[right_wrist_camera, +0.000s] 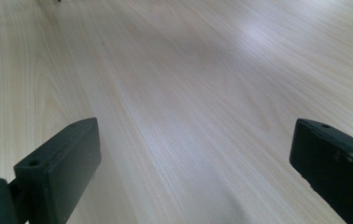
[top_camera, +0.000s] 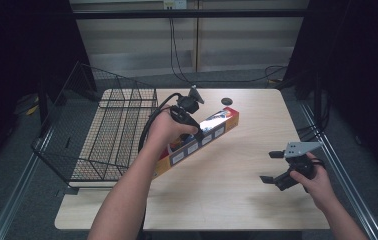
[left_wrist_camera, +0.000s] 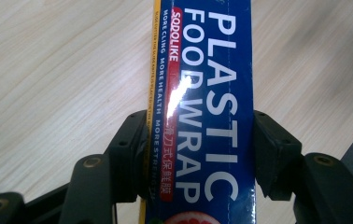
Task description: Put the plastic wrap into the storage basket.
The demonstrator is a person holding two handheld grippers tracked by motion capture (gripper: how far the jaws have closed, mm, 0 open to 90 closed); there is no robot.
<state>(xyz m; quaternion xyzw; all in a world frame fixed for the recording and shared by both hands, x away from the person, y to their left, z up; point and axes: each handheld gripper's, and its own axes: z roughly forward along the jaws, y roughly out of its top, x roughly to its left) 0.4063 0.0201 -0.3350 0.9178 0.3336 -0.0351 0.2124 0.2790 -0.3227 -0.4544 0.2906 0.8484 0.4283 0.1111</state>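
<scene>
My left gripper [top_camera: 197, 127] has its fingers [left_wrist_camera: 128, 144] clamped across the width of a long box of plastic wrap [left_wrist_camera: 202, 112], one pad on each long side, gripping it around its middle. In the high view the box [top_camera: 212, 132] is tilted, its far end higher and pointing toward the far right corner of the table [top_camera: 227, 200], its near end dipping toward the left edge beside the wire basket [top_camera: 112, 135]; I judge it is lifted clear of the table, though the near end sits low behind my forearm and I cannot tell whether it touches. My right gripper [top_camera: 273, 166] hangs near the right edge, its fingers [right_wrist_camera: 58, 163] spread wide with nothing but bare wood between them. I take the job to be getting the box into the basket. The risk I see is the long box pivoting in a narrow pinch: the smooth, glossy cardboard could slip or swing between the pads if I turn my wrist quickly. The low end could also catch the basket's near rim as I carry it across, which would knock the box out of line or tug it loose. Squeezing harder might dent the thin card.
</scene>
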